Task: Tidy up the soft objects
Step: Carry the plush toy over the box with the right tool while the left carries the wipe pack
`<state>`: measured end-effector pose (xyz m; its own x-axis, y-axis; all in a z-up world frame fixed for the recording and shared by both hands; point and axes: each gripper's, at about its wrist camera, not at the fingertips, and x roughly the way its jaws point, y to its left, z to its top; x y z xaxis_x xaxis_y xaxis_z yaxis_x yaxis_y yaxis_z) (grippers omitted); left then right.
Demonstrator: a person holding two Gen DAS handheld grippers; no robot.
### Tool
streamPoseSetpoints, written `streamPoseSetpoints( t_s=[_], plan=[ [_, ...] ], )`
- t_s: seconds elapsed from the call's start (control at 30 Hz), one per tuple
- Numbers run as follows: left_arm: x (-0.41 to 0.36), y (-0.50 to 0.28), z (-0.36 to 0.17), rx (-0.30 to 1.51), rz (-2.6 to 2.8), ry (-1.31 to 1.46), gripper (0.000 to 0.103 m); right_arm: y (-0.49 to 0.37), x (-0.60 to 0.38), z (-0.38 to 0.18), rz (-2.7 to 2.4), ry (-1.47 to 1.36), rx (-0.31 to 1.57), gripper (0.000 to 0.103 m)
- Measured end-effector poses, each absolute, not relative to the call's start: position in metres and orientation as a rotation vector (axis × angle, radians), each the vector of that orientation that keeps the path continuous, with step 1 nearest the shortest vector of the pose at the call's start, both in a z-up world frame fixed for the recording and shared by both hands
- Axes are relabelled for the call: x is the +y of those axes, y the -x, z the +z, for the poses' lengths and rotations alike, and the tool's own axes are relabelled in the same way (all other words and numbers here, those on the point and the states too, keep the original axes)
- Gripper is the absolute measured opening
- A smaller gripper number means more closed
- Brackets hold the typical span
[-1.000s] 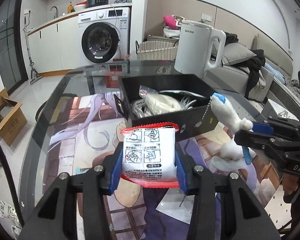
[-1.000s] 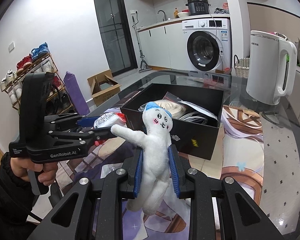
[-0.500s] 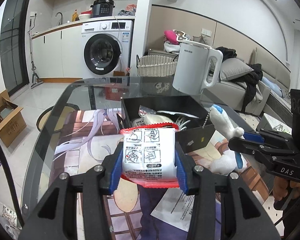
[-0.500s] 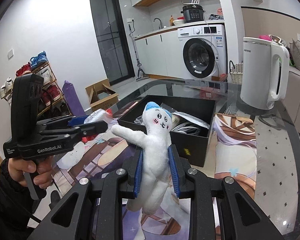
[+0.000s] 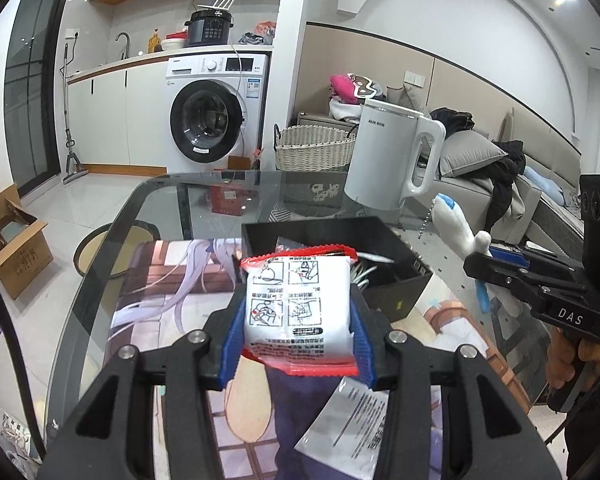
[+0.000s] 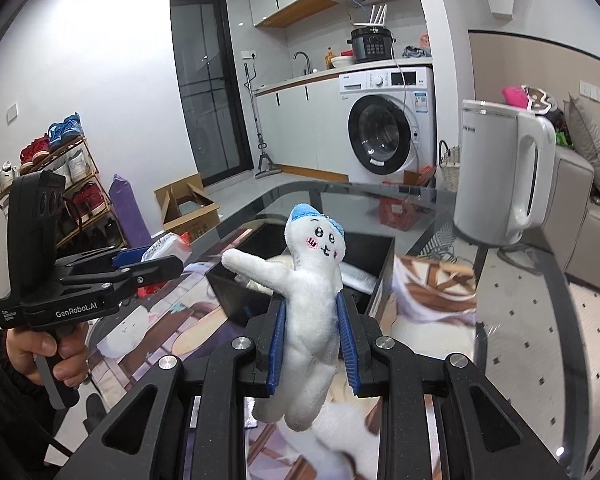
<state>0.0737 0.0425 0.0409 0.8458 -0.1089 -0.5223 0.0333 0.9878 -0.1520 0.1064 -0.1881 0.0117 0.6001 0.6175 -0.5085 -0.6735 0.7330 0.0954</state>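
My left gripper (image 5: 298, 312) is shut on a white soft packet with red edges (image 5: 298, 300), held in the air in front of the black box (image 5: 392, 248). My right gripper (image 6: 312, 326) is shut on a white plush doll with a blue cap (image 6: 312, 280), held above the table near the box (image 6: 240, 292). The box holds white cables and bags. The right gripper and doll (image 5: 456, 232) show at the right of the left wrist view. The left gripper (image 6: 156, 266) and its packet (image 6: 164, 246) show at the left of the right wrist view.
A white kettle (image 5: 392, 156) stands on the glass table (image 5: 160, 208) behind the box. An anime print mat (image 5: 172, 292) covers the table, with a white leaflet (image 5: 348, 424) on it. A washing machine (image 5: 212, 116), wicker basket (image 5: 316, 148) and sofa lie beyond.
Both grippers have risen and drawn back from the box, still holding the packet and the doll. The box now sits lower and farther off in both views.
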Motion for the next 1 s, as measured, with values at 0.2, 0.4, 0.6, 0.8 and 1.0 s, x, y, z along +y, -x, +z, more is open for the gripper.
streamPoseSetpoints(
  t_s=[0.2, 0.4, 0.6, 0.8, 1.0],
  plan=[
    [0.034, -0.093, 0.045, 0.555, -0.084, 0.117, 0.045, -0.117, -0.184, 0.019, 0.742, 0.113, 0.537, 0.025],
    [0.027, -0.11, 0.048, 0.55, -0.082, 0.115, 0.045, -0.129, -0.175, 0.017, 0.747, 0.118, 0.547, 0.025],
    [0.022, -0.124, 0.051, 0.548, -0.077, 0.105, 0.045, -0.141, -0.165, 0.014, 0.75, 0.125, 0.556, 0.025],
    [0.02, -0.135, 0.049, 0.55, -0.071, 0.099, 0.045, -0.151, -0.158, 0.012, 0.751, 0.137, 0.563, 0.025],
    [0.019, -0.148, 0.046, 0.553, -0.059, 0.092, 0.045, -0.159, -0.152, 0.009, 0.752, 0.147, 0.573, 0.025]
  ],
)
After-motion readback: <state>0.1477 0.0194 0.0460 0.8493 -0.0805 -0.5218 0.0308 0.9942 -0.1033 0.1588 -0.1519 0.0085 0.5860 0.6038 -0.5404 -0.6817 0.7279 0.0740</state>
